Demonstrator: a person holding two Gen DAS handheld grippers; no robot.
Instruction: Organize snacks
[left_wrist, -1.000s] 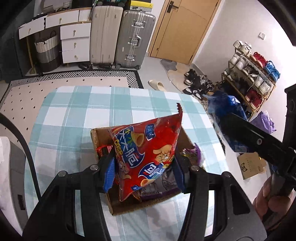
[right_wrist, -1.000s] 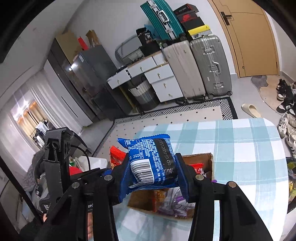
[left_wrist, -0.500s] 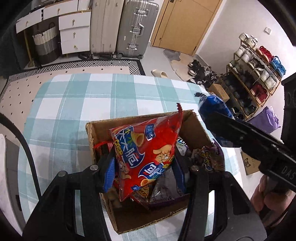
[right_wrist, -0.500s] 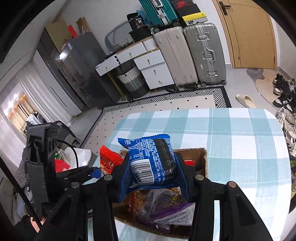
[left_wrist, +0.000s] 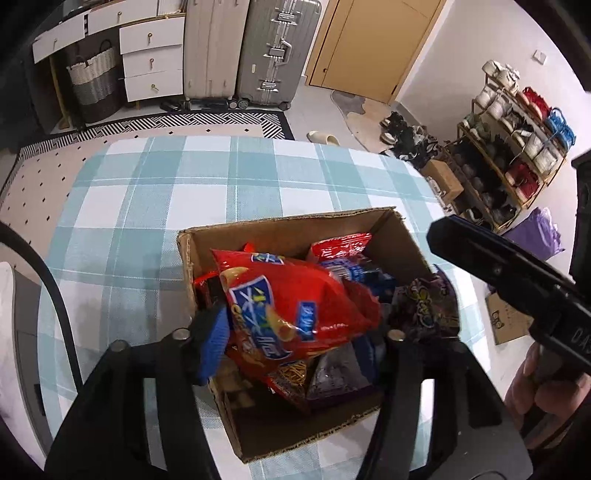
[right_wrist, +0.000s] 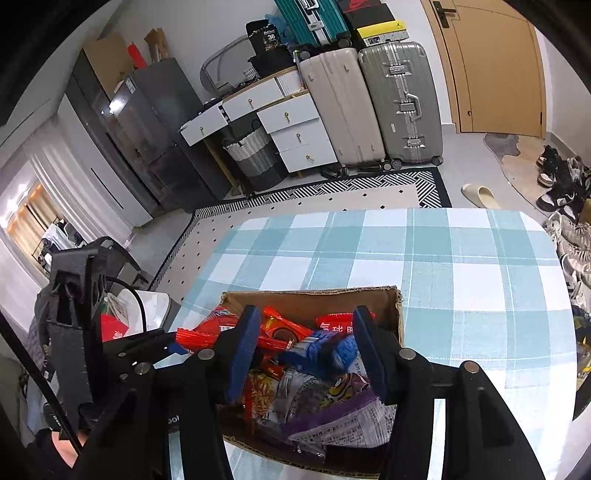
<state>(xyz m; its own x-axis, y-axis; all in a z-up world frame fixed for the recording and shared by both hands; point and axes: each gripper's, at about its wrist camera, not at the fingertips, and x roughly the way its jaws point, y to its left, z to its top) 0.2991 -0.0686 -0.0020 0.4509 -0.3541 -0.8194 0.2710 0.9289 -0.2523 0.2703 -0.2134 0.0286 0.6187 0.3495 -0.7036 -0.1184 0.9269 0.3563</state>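
Observation:
An open cardboard box full of snack packets stands on the checked tablecloth; it also shows in the right wrist view. My left gripper is open above the box, and the red chip bag lies tilted between its fingers on top of the other snacks. My right gripper is open over the box. The blue packet lies in the box between its fingers, blurred. The right gripper's arm shows at the right of the left wrist view.
The table has a blue and white checked cloth. Purple and foil packets fill the near part of the box. Suitcases, drawers and a shoe rack stand on the floor beyond.
Both grippers have lowered toward the box and opened. The red chip bag has tipped down onto the snacks. The blue packet has dropped from the right gripper into the box.

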